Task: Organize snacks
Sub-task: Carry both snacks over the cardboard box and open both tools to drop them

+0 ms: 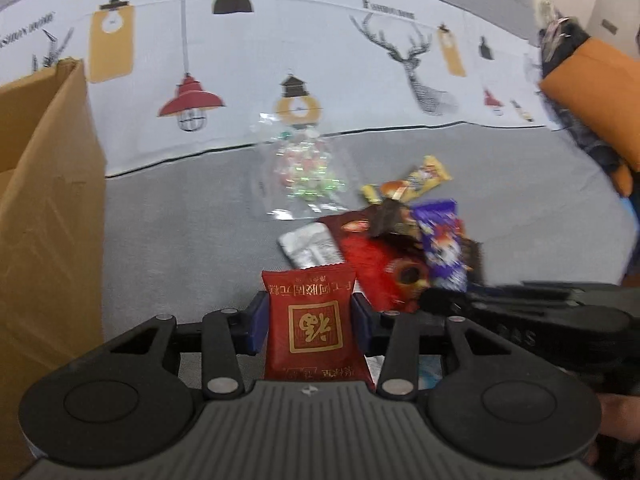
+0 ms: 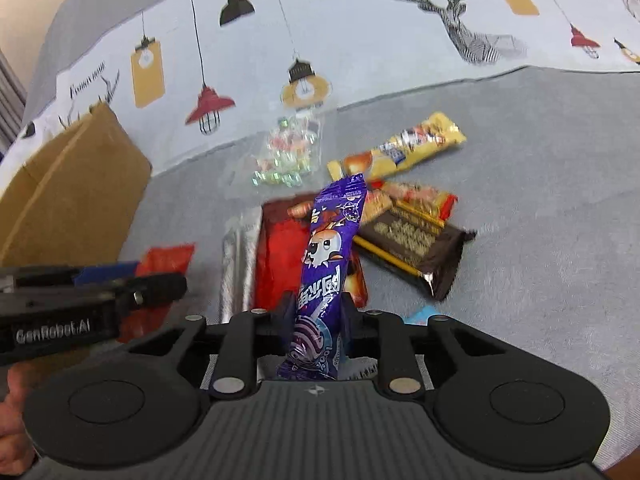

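My left gripper (image 1: 310,322) is shut on a small red packet (image 1: 314,320) with gold characters, held above the grey sofa seat. My right gripper (image 2: 316,314) is shut on a long purple snack packet (image 2: 328,264), which also shows in the left wrist view (image 1: 440,240). Beyond them lies a pile of snacks: a large red bag (image 2: 280,256), a silver packet (image 1: 310,246), a brown packet (image 2: 416,248), a yellow packet (image 2: 404,148) and a clear bag of candies (image 1: 306,168). The left gripper's body appears in the right wrist view (image 2: 92,304).
An open cardboard box (image 1: 48,208) stands at the left on the sofa, also in the right wrist view (image 2: 72,192). A patterned cloth (image 1: 256,72) covers the sofa back. An orange cushion (image 1: 596,92) lies at the far right.
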The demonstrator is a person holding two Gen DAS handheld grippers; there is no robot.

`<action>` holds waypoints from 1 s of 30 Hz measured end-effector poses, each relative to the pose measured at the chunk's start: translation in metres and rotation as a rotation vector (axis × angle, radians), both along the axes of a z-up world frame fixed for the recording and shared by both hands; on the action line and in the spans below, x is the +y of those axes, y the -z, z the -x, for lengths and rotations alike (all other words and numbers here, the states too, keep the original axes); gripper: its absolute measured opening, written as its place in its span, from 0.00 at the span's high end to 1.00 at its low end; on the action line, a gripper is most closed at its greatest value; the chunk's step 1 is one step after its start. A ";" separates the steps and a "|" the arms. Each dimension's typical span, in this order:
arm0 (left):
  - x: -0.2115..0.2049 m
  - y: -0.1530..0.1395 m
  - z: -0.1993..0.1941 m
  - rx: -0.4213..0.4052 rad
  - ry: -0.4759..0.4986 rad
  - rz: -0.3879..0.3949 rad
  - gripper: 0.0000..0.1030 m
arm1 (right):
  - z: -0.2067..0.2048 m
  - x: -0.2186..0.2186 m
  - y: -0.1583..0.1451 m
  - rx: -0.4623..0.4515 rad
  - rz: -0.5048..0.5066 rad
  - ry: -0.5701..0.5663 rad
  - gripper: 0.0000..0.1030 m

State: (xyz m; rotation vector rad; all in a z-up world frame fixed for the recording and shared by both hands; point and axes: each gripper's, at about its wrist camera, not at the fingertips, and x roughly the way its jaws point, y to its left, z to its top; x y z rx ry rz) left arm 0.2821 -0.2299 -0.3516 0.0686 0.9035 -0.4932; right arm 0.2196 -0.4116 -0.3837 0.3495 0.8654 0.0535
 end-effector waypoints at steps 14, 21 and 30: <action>0.062 -0.105 0.055 -0.150 -0.064 0.068 0.54 | 0.044 0.058 -0.090 -0.230 0.103 0.011 0.77; 0.122 -0.179 0.097 -0.289 -0.146 0.137 0.54 | 0.083 0.115 -0.164 -0.364 0.039 -0.001 0.77; 0.197 -0.254 0.149 -0.457 -0.234 0.232 0.54 | 0.114 0.199 -0.248 -0.526 0.104 -0.185 0.77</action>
